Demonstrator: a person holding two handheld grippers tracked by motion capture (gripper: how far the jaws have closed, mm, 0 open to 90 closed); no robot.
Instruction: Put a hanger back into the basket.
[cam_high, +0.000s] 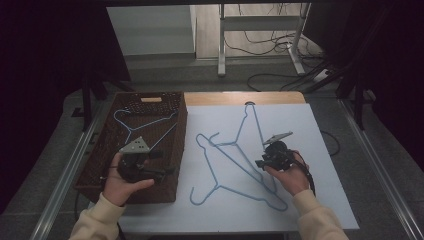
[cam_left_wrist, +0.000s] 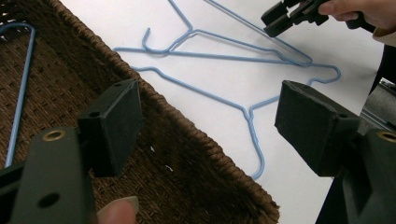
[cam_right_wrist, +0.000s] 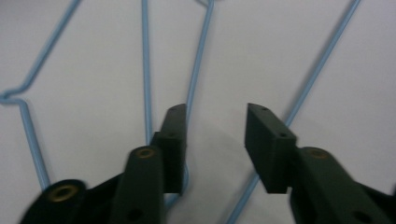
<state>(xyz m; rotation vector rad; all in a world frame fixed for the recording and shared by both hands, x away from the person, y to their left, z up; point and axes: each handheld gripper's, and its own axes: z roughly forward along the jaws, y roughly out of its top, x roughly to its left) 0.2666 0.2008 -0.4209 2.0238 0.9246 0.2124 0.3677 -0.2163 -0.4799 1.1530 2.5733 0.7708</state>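
Observation:
Three blue wire hangers (cam_high: 235, 165) lie overlapping on the white table top (cam_high: 320, 200). A fourth blue hanger (cam_high: 137, 125) rests inside the brown woven basket (cam_high: 181, 131) at the left. My left gripper (cam_high: 162, 163) hovers over the basket's near right part, jaws wide open and empty (cam_left_wrist: 210, 121). My right gripper (cam_high: 260, 162) is low over the crossed hanger wires. Its jaws (cam_right_wrist: 215, 135) stand partly apart with bare white table between the pads. One hanger wire (cam_right_wrist: 198, 60) runs under the left jaw, and another wire (cam_right_wrist: 322, 60) passes beside the right jaw.
The basket's rim (cam_left_wrist: 187, 140) runs diagonally between my left gripper and the hangers (cam_left_wrist: 224, 100). Beyond them the right gripper (cam_left_wrist: 285, 16) shows in a hand. Metal rails (cam_high: 65, 175) flank the table. Cables and a stand's legs (cam_high: 260, 50) are on the floor behind.

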